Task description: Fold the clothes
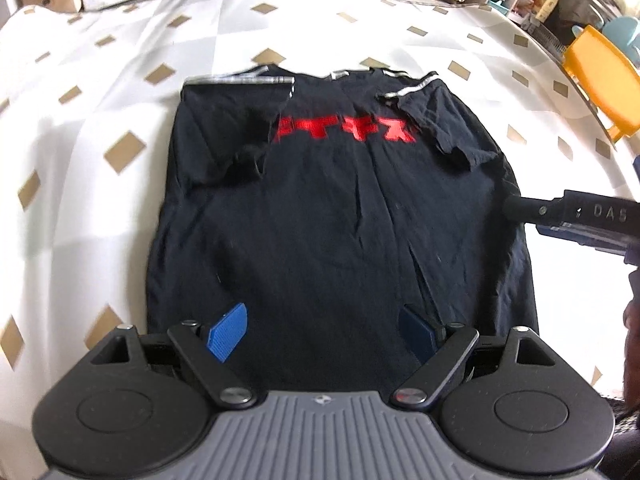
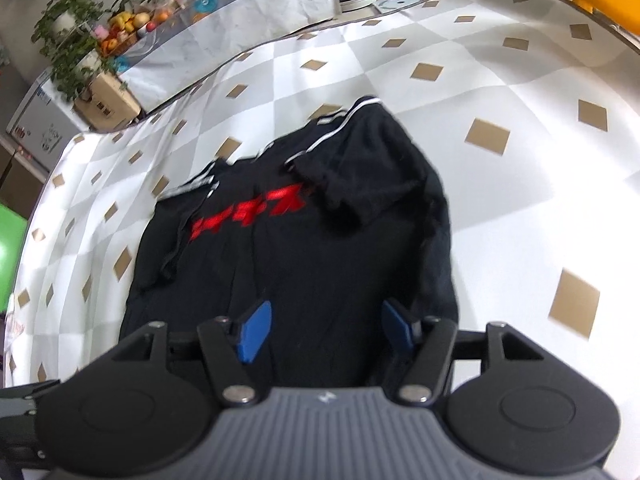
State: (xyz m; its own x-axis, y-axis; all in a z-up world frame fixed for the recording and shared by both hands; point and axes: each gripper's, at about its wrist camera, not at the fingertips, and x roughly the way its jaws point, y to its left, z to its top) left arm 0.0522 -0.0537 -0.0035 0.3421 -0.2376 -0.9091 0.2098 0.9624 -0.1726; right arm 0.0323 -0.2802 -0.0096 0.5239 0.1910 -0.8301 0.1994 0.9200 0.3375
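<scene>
**Ana:** Left wrist view first: the left claw [image 1: 322,330] is hanging with its blue pads spread wide, nothing lying between them, and it is tilting down over the lower part of the black T-shirt [image 1: 332,208].

**Ben:** Is it touching the cloth?

**Ana:** I cannot tell; the pads are showing against the fabric, but contact is not clear.

**Ben:** And the right claw [image 2: 326,330]?

**Ana:** In its own view its pads are standing apart too, somewhat less wide, with no cloth pinched between them. It is pointing down over the shirt's lower right part, near the hem side. From the left wrist view its black body [image 1: 576,216] is reaching in from the right edge, beside the shirt's right border.

**Ben:** How is the shirt lying?

**Ana:** It is lying flat on the counter [image 1: 100,128], collar away from the cameras, with the red lettering [image 1: 346,130] showing across the chest. Both sleeves are lying folded inward over the body, the right sleeve [image 1: 444,128] crossing toward the print, and white stripes are running along the shoulders.

**Ben:** What is covering the counter?

**Ana:** A white checked cloth with tan diamonds is covering it. Beyond the far edge, an orange chair [image 1: 600,80] is standing at the right, and potted plants [image 2: 72,48] and a bowl of fruit [image 2: 128,28] are sitting on a farther surface.
</scene>
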